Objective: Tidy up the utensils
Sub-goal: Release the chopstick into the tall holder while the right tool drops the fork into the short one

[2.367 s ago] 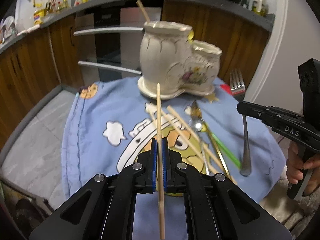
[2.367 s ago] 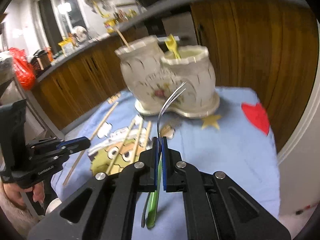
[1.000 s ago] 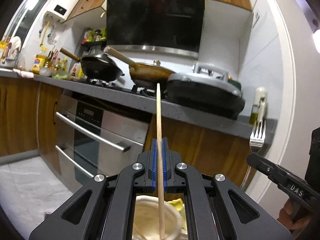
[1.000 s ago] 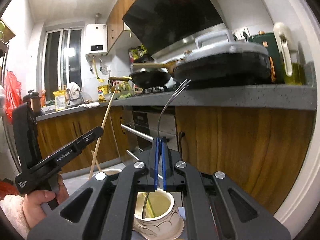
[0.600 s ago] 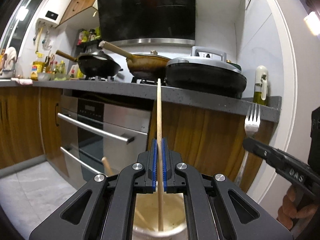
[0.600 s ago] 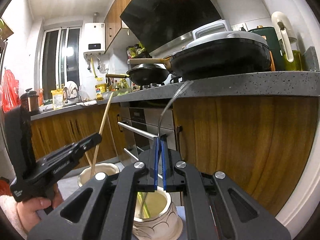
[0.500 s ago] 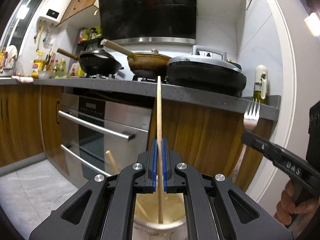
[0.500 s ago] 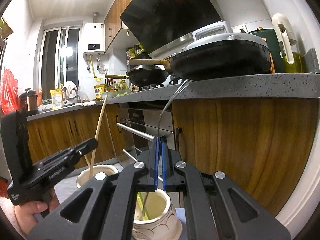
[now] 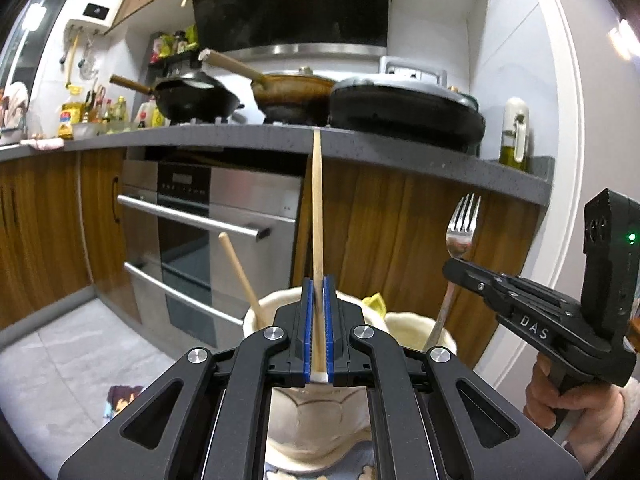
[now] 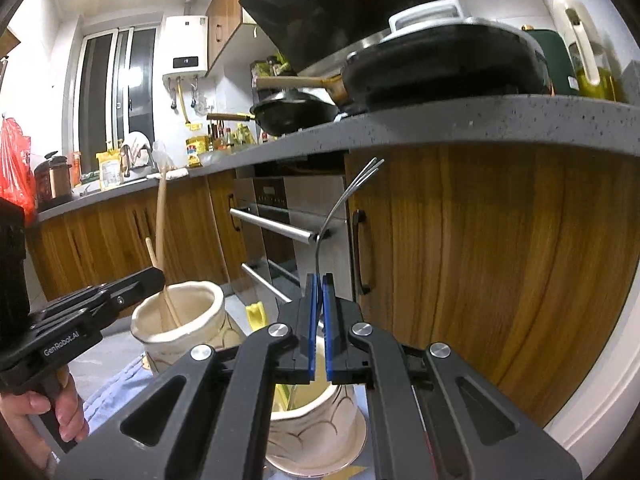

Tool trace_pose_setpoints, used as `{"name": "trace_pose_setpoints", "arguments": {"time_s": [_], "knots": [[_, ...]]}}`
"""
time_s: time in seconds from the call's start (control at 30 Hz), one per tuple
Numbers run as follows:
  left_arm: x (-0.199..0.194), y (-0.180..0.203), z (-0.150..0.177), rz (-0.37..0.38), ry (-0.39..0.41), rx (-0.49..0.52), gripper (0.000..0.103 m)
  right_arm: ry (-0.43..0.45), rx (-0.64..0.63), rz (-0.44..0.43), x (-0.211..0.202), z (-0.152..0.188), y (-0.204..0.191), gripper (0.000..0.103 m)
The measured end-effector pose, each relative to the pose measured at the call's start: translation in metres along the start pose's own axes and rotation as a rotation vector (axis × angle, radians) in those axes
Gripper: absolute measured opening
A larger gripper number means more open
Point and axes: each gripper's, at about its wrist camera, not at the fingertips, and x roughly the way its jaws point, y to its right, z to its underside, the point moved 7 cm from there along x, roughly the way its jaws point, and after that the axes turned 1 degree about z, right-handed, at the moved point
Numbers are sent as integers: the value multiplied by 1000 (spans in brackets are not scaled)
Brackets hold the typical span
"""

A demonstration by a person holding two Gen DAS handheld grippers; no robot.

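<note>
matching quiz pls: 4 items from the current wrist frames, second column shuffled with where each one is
Items:
1. chopstick
2. fork
3. second chopstick
4. yellow utensil

Places:
A. clamped in the right gripper
B. loose in the left cup of the ceramic holder, leaning
C. clamped upright in the left gripper
D. poking up between the two cups

Pairs: 1-C, 2-A, 3-B, 4-D
</note>
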Motion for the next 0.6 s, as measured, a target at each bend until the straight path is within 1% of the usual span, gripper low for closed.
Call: {"name": "trace_pose_setpoints", "arguments": {"time_s": [0.17,0.23,0.33,0.43,0.5,0.53,0.6], "knots": [[3,1,7,5,-32,-4,5,-34,-12,7,3,8,-1,3],[2,2,7,1,-32,3,5,-48,-9,10,6,11,1,3],[-1,4,9,-8,-35,14,12,-63,5,8,9,14,5,3],[-3,3,9,-5,-39,6,13,-81,22,6,14,16,8,3],[-5,2,10,-9,-43,4,16,-100,31,8,18,19,10,3],[-6,1,10,-12,-44,4,19,-106,31,8,20,19,10,3],[-8,0,9,-12,-39,0,20,-115,32,13,22,20,11,3]]}}
